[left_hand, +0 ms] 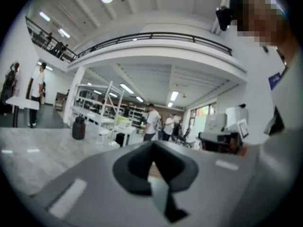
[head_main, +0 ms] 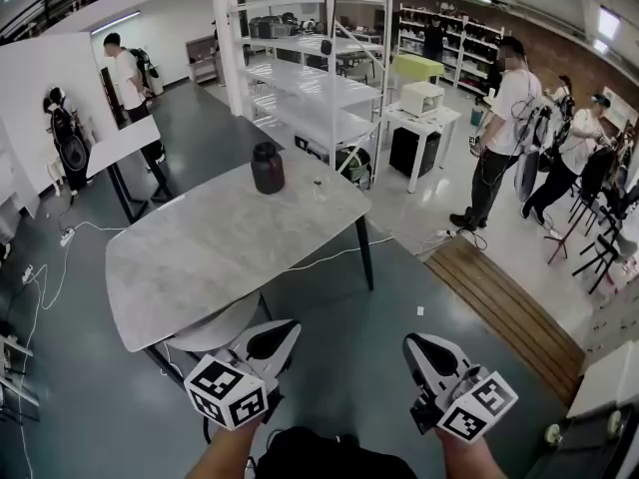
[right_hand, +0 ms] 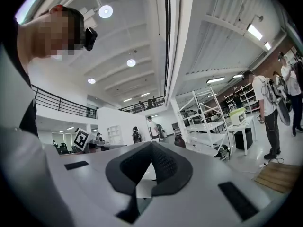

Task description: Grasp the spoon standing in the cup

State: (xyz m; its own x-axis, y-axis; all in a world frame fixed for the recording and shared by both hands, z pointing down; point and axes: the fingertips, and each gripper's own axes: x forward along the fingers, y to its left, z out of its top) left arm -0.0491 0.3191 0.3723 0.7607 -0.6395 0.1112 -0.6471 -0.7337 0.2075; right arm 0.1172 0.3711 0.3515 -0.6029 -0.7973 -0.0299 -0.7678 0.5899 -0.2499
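Grey left gripper (left_hand: pixel 152 150) closed, own view only

A grey marble-patterned tabletop (head_main: pixel 215 252) is standing on dark legs over a dark grey floor (head_main: pixel 339 367), and a dark lidded jar (head_main: pixel 267 168) is sitting upright near its far edge. A white round stool (head_main: pixel 212 329) is showing beneath the near edge. Behind the tabletop, a white shelving rack (head_main: pixel 318 83) is standing empty-tiered, with a white side table (head_main: pixel 424 120) beside it carrying a white box-shaped appliance (head_main: pixel 421 97). A person in a white shirt (head_main: pixel 504 128) is standing on the pale floor at right; another (head_main: pixel 128 73) is standing at far left. Loose cables (head_main: pixel 45 272) are trailing across the floor at left. A wooden panel (head_main: pixel 509 307) is lying at right.
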